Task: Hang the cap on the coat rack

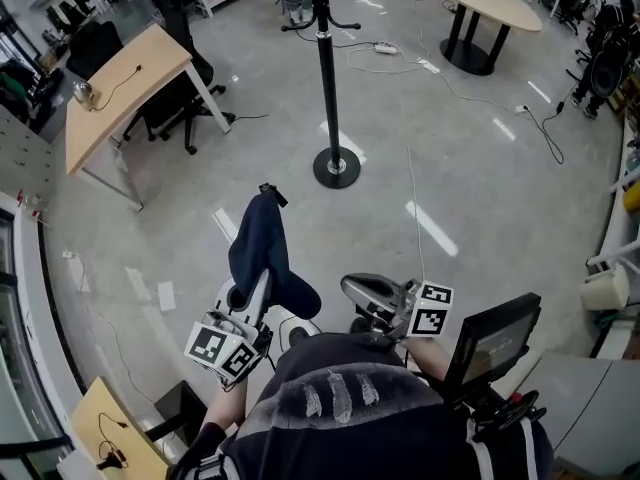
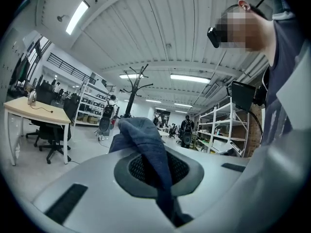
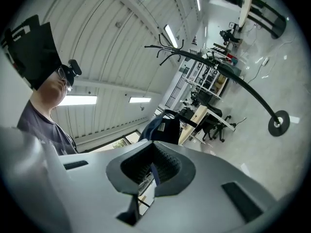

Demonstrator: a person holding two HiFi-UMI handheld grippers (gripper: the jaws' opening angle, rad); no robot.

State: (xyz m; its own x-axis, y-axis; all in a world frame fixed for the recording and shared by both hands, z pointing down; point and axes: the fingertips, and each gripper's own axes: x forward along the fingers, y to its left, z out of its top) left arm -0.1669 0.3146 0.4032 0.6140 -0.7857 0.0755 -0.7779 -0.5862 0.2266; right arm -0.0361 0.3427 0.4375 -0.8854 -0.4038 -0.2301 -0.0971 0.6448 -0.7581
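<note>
A dark blue cap point(image 1: 258, 246) sticks up from my left gripper point(image 1: 262, 286), which is shut on its fabric. In the left gripper view the cloth point(image 2: 146, 142) runs down into the closed jaws of the left gripper point(image 2: 160, 171). My right gripper point(image 1: 352, 287) is beside it to the right, shut with nothing in it, a little apart from the cap. The right gripper view shows the right gripper point(image 3: 150, 171) with the cap point(image 3: 163, 129) beyond its tips. The black coat rack point(image 1: 326, 68) stands ahead on its round base point(image 1: 336, 167), its hooks out of reach.
A light wooden desk point(image 1: 115, 93) with black chairs stands at the left. A round table point(image 1: 485, 0) is at the far right. Cables point(image 1: 440, 78) trail over the grey floor near the rack. A black monitor point(image 1: 495, 340) is close at my right.
</note>
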